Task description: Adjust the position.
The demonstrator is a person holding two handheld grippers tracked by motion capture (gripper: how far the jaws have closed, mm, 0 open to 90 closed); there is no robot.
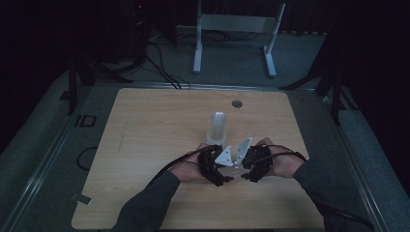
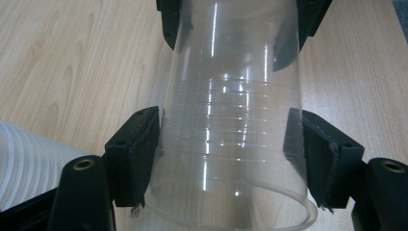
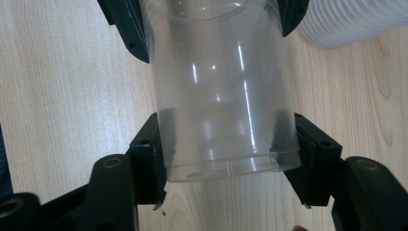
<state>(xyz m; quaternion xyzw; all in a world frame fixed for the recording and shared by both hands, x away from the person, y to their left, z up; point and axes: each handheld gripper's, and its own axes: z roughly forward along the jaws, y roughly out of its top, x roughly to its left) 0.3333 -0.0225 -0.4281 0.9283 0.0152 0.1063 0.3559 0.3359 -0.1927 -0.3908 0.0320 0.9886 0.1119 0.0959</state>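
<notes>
A clear plastic cup (image 2: 231,120) lies level between my two grippers, just above the wooden table (image 1: 145,125). In the left gripper view its wide rim faces the camera, and my left gripper (image 2: 223,154) is shut on it, pads pressed to both sides. The right gripper's jaws grip the far end. In the right gripper view the cup's (image 3: 221,96) base end is nearest, and my right gripper (image 3: 223,149) is shut on it. In the high view the left gripper (image 1: 226,179) and right gripper (image 1: 246,177) meet tip to tip near the front middle.
A stack of white ribbed cups (image 1: 218,126) stands upright just behind the grippers, also seen as the stack (image 2: 29,159) and the stack (image 3: 351,21). A round grommet (image 1: 236,103) sits near the table's far edge. A white stand (image 1: 232,29) and cables lie on the floor beyond.
</notes>
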